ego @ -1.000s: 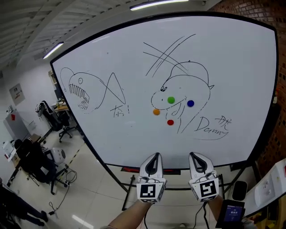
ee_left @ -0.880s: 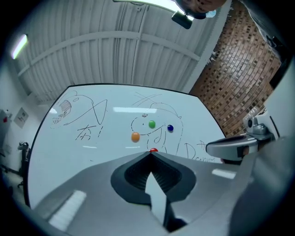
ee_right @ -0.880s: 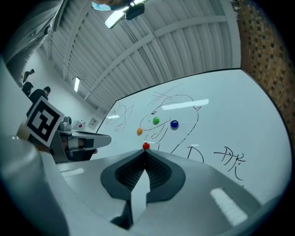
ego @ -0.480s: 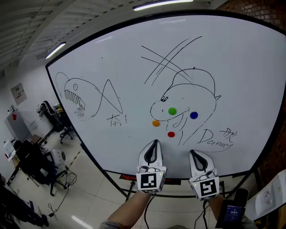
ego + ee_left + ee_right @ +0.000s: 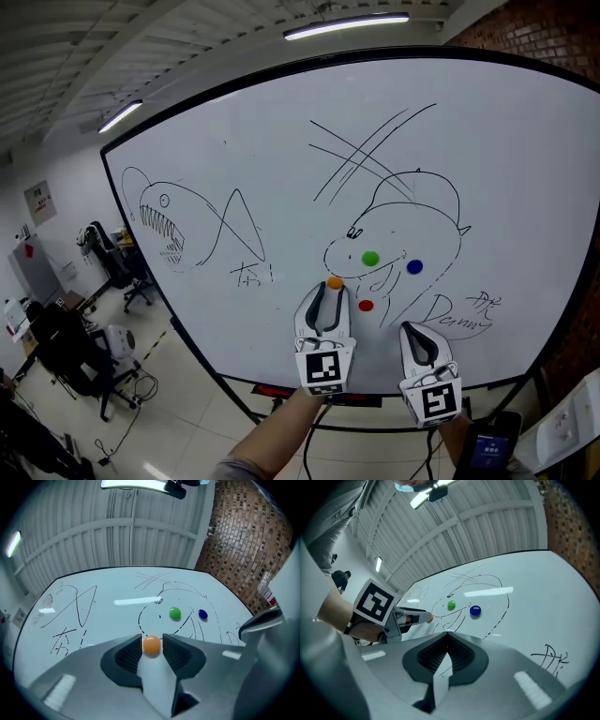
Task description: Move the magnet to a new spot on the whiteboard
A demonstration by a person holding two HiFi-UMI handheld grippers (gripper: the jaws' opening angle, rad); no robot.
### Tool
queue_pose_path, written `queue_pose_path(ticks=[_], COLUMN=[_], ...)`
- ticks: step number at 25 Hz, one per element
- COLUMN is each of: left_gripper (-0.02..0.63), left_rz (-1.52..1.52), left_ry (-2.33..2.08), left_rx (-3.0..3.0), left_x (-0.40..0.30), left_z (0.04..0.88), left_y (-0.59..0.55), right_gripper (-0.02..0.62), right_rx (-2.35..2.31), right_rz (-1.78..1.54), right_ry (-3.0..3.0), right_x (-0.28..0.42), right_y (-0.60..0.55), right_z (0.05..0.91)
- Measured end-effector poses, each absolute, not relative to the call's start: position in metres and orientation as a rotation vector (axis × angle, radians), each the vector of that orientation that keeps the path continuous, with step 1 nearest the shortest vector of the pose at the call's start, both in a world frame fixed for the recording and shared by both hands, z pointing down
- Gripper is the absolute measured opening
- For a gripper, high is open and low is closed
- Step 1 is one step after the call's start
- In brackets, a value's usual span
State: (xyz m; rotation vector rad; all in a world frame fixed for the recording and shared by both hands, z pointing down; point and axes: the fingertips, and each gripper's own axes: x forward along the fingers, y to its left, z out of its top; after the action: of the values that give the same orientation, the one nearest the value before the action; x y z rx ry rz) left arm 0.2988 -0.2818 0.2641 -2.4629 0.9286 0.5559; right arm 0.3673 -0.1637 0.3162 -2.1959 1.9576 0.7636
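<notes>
Now left hand-held gripper (image 5: 323, 292) raised, jaws opened round orange magnet (image 5: 151, 645).

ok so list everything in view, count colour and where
whiteboard: 1, white, fills the middle of the head view
orange magnet: 1, orange, on the board at the left gripper's tips
other magnets: 3, green, blue, red, on the right-hand drawing
marker drawings: 2, black, toothy fish left, crested head right
ceiling lights: 2, white, above the board
brick wall: 1, red-brown, upper right
office chairs: at least 2, black, lower left
left gripper: 1, grey, jaws just opened, either side of the orange magnet
right gripper: 1, grey, jaws together, empty, right of the left gripper
</notes>
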Motion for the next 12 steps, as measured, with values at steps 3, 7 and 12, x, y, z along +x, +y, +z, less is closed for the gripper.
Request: queue_pose_path(ticks=[3,7,12], left_gripper=[0.124,0.12,0.115], left_rz=[0.515,0.497,0.502], left_ry=[0.949,0.965,0.961], left_rx=[-2.456,-2.431,-2.445], left_x=[0.306,0.309,0.31], left_z=[0.264,0.265,0.265], left_y=[-0.289,-0.291,-0.292], right_gripper=[0.008,0.008,0.008], right_rx=[-2.23,-2.179,-2.125], right_rz=[0.8,0.766,0.716], right_ry=[1.965,1.973,1.994], right_x=[0.37,0.367,0.365], right_y=[-0.166,-0.171,-0.175], right_z=[0.31,0.314,0.317])
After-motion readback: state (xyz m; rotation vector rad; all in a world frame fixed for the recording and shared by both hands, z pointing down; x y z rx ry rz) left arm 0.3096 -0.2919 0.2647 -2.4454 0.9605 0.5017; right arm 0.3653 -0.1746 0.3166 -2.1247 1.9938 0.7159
